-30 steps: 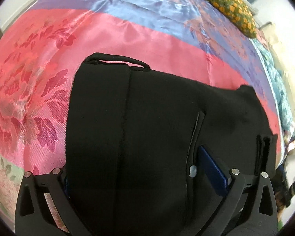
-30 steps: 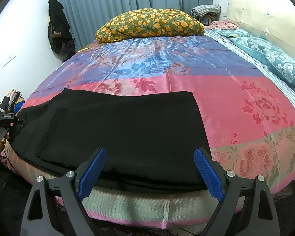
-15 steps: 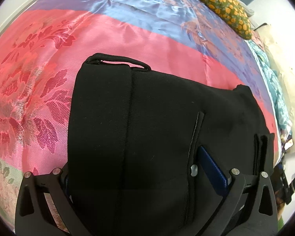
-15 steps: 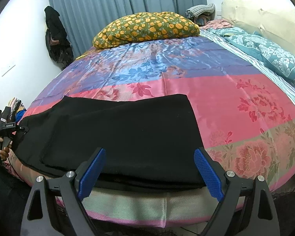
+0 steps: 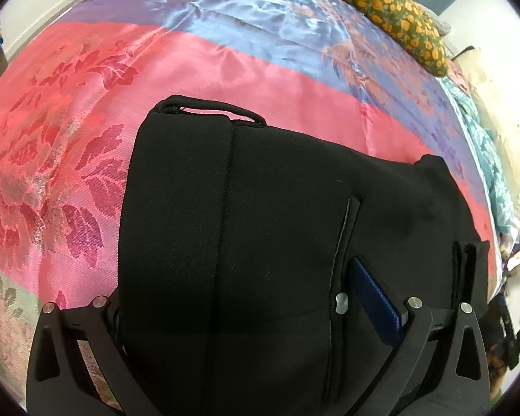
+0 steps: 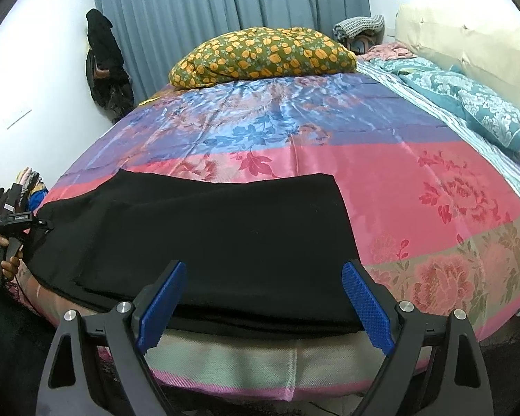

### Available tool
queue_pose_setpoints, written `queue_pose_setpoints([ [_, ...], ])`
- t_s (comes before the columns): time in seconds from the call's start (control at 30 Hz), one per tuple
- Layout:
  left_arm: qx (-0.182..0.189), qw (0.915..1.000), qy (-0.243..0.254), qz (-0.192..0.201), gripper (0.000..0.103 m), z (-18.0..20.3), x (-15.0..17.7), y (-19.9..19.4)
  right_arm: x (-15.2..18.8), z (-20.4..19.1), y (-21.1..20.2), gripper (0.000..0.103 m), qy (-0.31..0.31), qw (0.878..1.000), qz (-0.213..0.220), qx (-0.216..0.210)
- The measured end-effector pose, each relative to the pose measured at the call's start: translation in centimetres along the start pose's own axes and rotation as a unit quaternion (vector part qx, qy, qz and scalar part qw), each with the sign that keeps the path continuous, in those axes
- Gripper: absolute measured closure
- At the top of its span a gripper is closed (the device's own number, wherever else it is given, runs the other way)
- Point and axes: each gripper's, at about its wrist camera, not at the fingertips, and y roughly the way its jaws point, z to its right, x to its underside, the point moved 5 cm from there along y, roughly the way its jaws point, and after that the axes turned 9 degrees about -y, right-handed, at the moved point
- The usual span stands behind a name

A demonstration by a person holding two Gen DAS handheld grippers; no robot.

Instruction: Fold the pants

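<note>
From the right wrist we get the whole layout: the black fabric pants (image 6: pixel 208 239) lie flat along the near edge of the satin floral bedspread (image 6: pixel 416 180), and our right gripper (image 6: pixel 260 298) hovers wide open with nothing between its blue pads. The left wrist view only shows the waistband end up close, with the cloth running between the left gripper's (image 5: pixel 253 312) fingers; we can't tell if it's actually clamped there.
</note>
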Motion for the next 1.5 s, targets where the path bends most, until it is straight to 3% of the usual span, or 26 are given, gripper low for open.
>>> queue_pose_setpoints([
  [0.37, -0.006, 1.0, 0.007, -0.001, 0.0, 0.1, -0.2, 0.1, 0.0, 0.8, 0.9, 0.012, 0.026, 1.0, -0.01, -0.001],
  [0.67, -0.008, 0.9998, 0.015, -0.008, 0.0, 0.5, -0.6, 0.6, -0.1, -0.3, 1.1, 0.012, -0.009, 1.0, -0.012, -0.003],
  [0.97, -0.019, 0.9998, 0.009, 0.006, 0.0, 0.8, -0.6, 0.8, -0.5, -0.3, -0.1, 0.012, -0.003, 1.0, 0.011, -0.006],
  [1.13, -0.025, 0.9997, 0.002, -0.009, 0.0, 0.8, -1.0, 0.8, -0.5, 0.2, 0.0, 0.012, 0.008, 1.0, 0.01, -0.009],
  [1.23, -0.034, 0.9993, -0.01, -0.009, 0.023, 1.6, -0.8, 0.0, -0.6, 0.9, 0.3, 0.012, 0.023, 1.0, 0.009, -0.01],
  [1.33, -0.017, 0.9992, -0.034, -0.01, 0.066, 2.0, -0.6, -1.5, -0.9, 1.5, 0.0, 0.012, 0.041, 0.999, 0.021, -0.015],
  [1.37, -0.01, 0.9986, -0.052, -0.009, 0.075, 1.9, -0.6, -2.2, -1.0, 1.7, -0.1, 0.012, 0.051, 0.998, 0.026, -0.021],
  [1.4, -0.003, 0.9973, -0.073, -0.006, 0.08, 1.9, -0.6, -3.0, -1.1, 1.9, -0.1, 0.012, 0.058, 0.998, 0.029, -0.024],
  [1.5, 0.025, 0.9928, -0.118, 0.002, 0.081, 2.8, -0.1, -5.5, -1.4, 2.7, -0.4, 0.012, 0.089, 0.994, 0.04, -0.039],
])
